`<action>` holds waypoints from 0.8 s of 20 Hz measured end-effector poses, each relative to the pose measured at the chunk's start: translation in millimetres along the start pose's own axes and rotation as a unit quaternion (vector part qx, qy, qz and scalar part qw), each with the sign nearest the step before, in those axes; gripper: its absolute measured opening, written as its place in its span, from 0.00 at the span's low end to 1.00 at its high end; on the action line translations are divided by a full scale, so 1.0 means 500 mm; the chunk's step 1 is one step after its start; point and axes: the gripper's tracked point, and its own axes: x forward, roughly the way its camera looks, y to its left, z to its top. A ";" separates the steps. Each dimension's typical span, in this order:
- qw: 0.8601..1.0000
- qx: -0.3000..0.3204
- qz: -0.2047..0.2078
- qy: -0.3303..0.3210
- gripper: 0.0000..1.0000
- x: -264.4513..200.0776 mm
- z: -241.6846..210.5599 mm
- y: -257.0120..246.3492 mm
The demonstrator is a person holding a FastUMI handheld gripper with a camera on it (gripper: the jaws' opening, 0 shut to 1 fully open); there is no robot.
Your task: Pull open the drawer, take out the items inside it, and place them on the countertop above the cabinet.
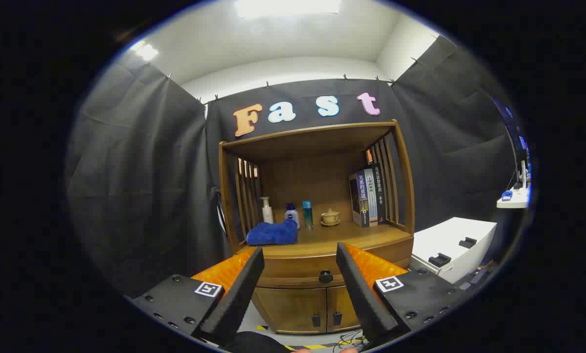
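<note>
**Drawer shut, jaws spread wide in front of the cabinet**

Jaws [300, 257] are standing released, wide apart and gripping nothing, well short of the wooden cabinet [317, 206] ahead. Black cloth is hanging as the booth's wall to the left of the cabinet and behind it.

On the cabinet's worktop [342, 235], starting at the left, a blue towel [272, 233] is lying crumpled near the front edge. Behind it a white pump bottle [267, 210] is standing upright, and just beside that a white bottle with a blue cap [292, 214] is touching or nearly touching the towel's right end. A teal cylindrical bottle [307, 214] is standing next, then a small lidded ceramic cup on a saucer [330, 217]. At the right side a row of books [369, 196] is standing upright against the slatted side wall.

Below the worktop the drawer [303, 272] is sitting fully closed, its dark round knob [326, 277] showing between the two fingers and beyond their tips. Its contents are hidden. Under the drawer two cabinet doors [305, 309] are sitting closed, each with a small dark handle.

Right of the cabinet a white box [452, 247] with dark fittings on top is sitting lower down.
</note>
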 end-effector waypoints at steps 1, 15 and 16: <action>1.000 0.000 -0.001 0.000 0.98 -0.003 0.001 -0.002; 1.000 0.003 0.002 0.000 0.98 -0.011 0.015 0.002; 1.000 0.005 0.002 0.000 0.98 -0.013 0.014 0.003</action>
